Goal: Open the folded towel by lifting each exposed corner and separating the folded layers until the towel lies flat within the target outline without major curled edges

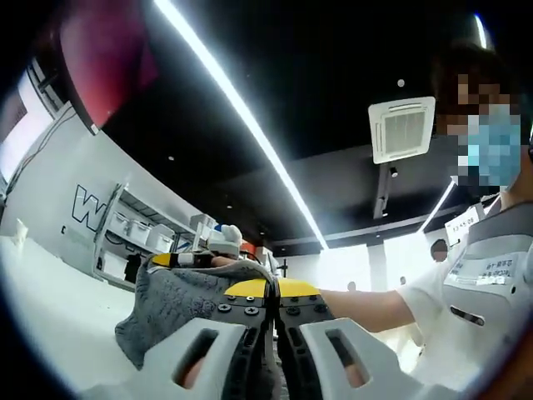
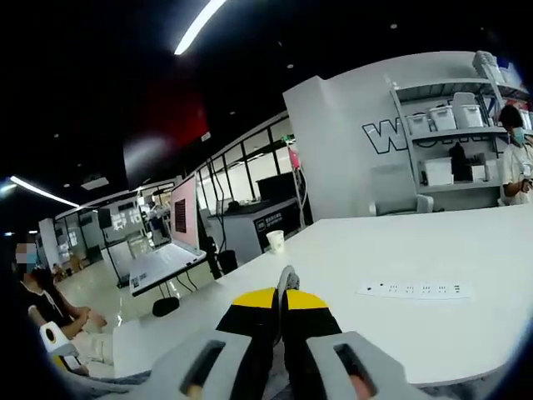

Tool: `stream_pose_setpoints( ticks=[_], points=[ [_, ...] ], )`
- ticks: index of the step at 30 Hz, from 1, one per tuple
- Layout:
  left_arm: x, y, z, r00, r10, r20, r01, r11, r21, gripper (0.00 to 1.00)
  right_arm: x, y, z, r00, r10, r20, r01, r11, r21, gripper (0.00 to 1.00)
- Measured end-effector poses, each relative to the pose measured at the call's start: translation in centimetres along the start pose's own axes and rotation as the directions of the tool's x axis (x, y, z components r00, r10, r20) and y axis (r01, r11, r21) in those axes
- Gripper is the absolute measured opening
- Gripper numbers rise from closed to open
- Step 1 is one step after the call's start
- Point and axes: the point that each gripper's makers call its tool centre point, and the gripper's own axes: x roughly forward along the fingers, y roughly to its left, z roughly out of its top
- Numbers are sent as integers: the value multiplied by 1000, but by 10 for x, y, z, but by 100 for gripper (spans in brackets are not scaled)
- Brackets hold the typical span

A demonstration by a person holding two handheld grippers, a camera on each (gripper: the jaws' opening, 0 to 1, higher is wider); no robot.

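grey towel [image 1: 179, 304] (in both grippers)

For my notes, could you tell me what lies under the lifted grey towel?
The grey textured towel hangs from the left gripper, shut on it, above the white table. Whatever lies beneath its folds is hidden.

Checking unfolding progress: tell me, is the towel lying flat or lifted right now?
Lifted. In the left gripper view the grey towel hangs bunched above the white table, pinched in the left gripper.
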Motion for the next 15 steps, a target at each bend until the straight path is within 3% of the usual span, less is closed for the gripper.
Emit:
stream_pose_setpoints(
  ticks=[15],
  points=[
    [-12, 6, 16, 1000, 23, 10, -23, 999, 33, 0, 11, 21, 6, 999, 32, 11, -32, 999, 2, 0]
  ],
)
